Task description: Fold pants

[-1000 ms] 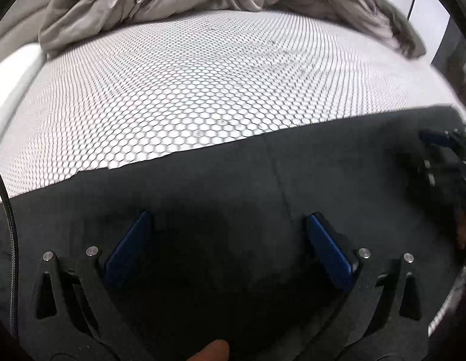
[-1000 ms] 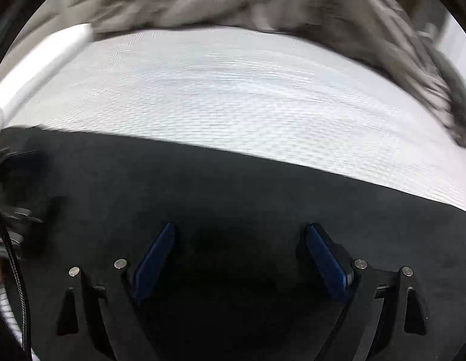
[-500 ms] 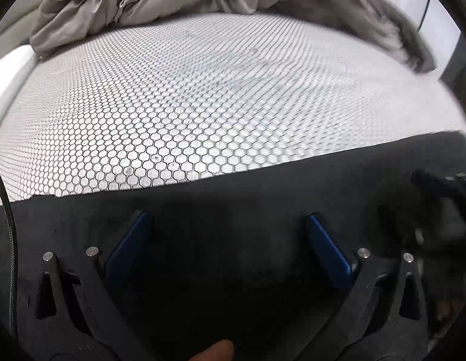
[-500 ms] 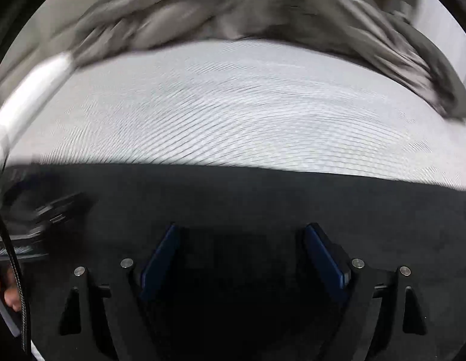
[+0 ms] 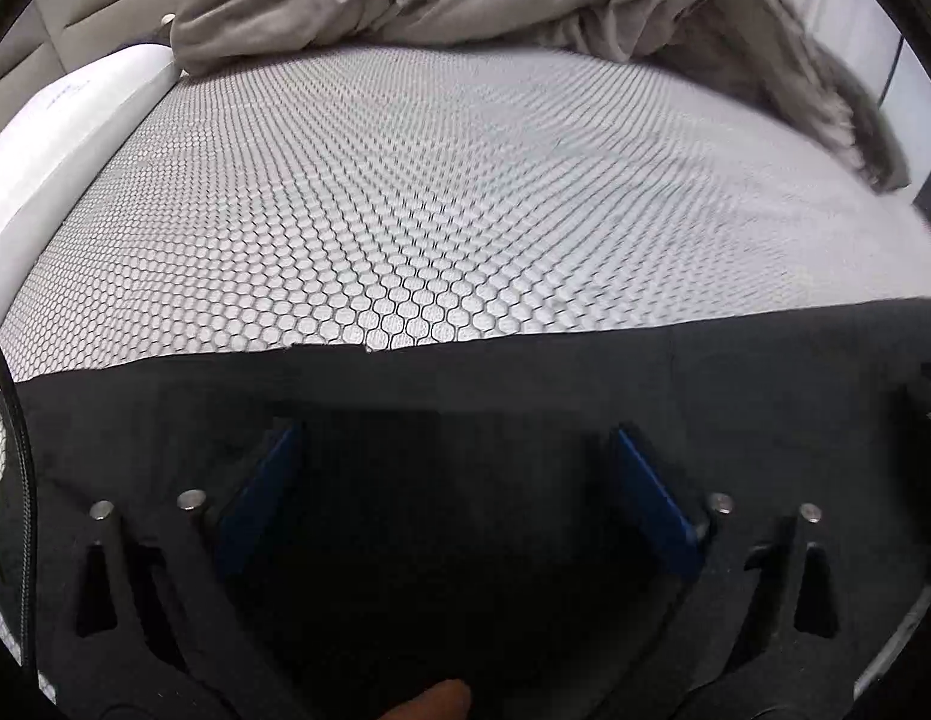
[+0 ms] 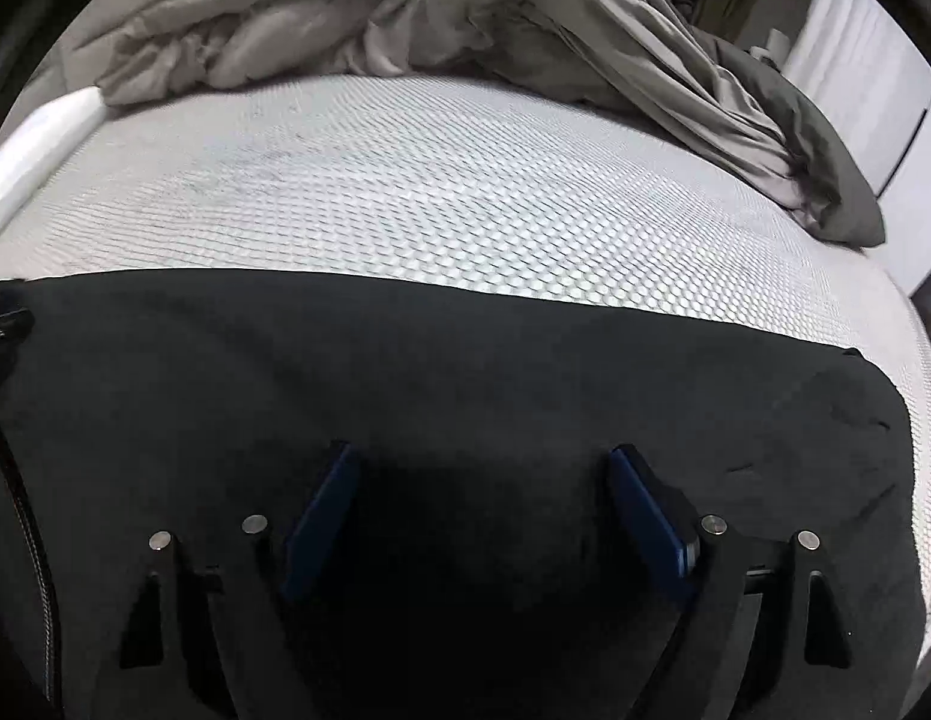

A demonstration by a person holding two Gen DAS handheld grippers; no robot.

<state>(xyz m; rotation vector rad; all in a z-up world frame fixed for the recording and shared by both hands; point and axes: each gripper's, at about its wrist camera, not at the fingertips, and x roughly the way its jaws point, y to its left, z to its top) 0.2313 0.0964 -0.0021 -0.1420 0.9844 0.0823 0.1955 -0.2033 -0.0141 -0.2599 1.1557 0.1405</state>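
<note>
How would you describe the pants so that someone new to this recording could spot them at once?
Start from the mattress with its white honeycomb mesh cover. The pants are the flat black cloth spread across its near edge. The only other fabric, the crumpled grey bedding at the far end, is pale and bunched up.

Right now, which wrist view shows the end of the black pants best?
The right wrist view. There the black pants show a rounded end with its corner lying on the honeycomb mattress. In the left wrist view the pants appear only as a straight edge running across the frame; that end is out of sight.
</note>
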